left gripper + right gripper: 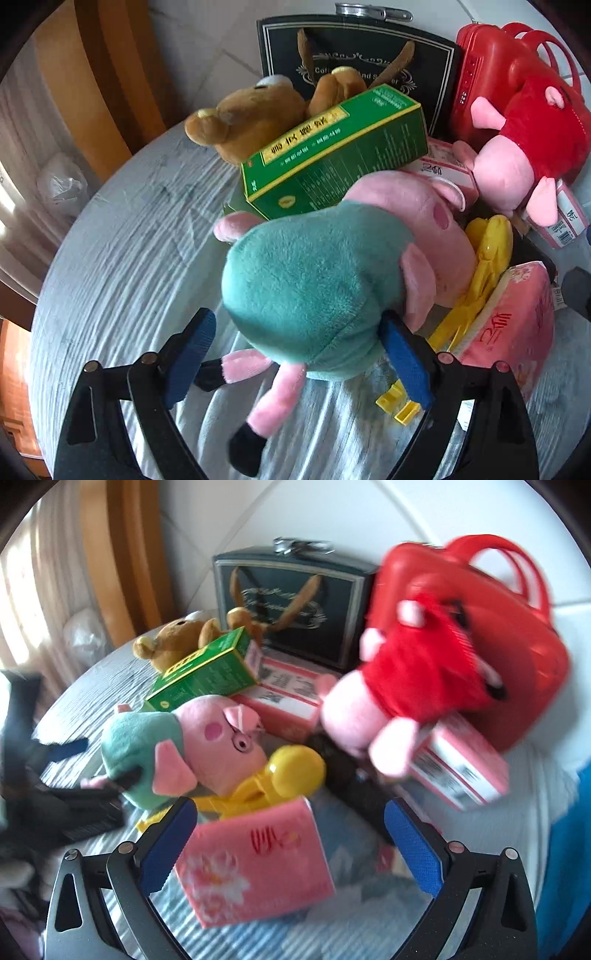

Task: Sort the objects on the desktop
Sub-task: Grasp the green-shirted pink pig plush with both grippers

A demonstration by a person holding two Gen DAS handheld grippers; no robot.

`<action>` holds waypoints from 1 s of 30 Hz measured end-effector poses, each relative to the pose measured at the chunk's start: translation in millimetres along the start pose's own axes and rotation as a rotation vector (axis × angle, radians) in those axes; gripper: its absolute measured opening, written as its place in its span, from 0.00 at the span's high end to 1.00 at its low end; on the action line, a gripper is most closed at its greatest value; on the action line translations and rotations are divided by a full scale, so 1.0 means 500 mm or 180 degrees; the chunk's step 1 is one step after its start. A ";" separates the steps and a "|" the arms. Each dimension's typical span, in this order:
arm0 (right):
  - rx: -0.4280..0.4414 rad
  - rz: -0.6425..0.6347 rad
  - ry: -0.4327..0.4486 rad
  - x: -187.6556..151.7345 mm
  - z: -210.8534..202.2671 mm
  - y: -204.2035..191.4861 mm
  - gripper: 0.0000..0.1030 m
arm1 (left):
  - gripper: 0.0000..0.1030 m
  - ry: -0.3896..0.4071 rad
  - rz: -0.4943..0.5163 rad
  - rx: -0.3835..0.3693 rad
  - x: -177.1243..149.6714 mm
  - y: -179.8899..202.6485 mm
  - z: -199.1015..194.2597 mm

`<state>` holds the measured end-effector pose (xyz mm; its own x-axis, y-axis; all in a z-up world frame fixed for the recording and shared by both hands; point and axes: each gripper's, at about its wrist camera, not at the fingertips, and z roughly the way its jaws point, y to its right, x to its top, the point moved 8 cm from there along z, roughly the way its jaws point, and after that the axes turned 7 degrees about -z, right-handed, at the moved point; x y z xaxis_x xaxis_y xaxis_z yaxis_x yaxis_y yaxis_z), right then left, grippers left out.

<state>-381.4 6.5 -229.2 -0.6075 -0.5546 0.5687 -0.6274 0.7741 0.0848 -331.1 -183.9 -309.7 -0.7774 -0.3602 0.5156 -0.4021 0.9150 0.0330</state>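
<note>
A plush pig in a teal shirt (310, 284) lies on the table, its lower body between the open fingers of my left gripper (299, 354); the right pad (406, 365) touches the shirt, the left pad (188, 362) stands apart. The pig also shows in the right wrist view (147, 749). My right gripper (291, 845) is open around a pink tissue pack (258, 860) without touching it. A plush pig in red (399, 686), a brown bear (251, 114), a green box (332, 155), a yellow plastic toy (291, 768) and pink-white boxes (458, 768) lie in the pile.
A black gift bag (354, 62) and a red plastic case (480, 635) stand at the back against the white wall. The table has a pale striped cloth (129, 258). A wooden frame (92, 74) and curtain are beyond the left edge.
</note>
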 end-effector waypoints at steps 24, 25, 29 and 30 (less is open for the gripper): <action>0.0665 -0.0664 -0.0461 0.025 0.231 -0.067 0.00 | 0.00 -0.0006 0.0354 -0.0144 0.025 0.029 0.069; 0.0672 -0.0660 -0.0449 0.027 0.231 -0.069 0.00 | 0.00 -0.0003 0.0342 -0.0153 0.022 0.028 0.069; 0.0766 -0.0711 -0.0336 0.031 0.211 -0.089 0.30 | 0.11 0.0011 0.0385 -0.0192 0.018 0.037 0.060; 0.0787 -0.0703 -0.0296 0.033 0.209 -0.095 0.36 | 0.13 0.0030 0.0393 -0.0163 0.019 0.037 0.054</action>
<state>-412.4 -71.5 -309.3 -0.4784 -0.7350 0.4806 -0.8410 0.5409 -0.0099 -359.0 -175.6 -327.2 -0.8148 -0.2429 0.5264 -0.2783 0.9604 0.0125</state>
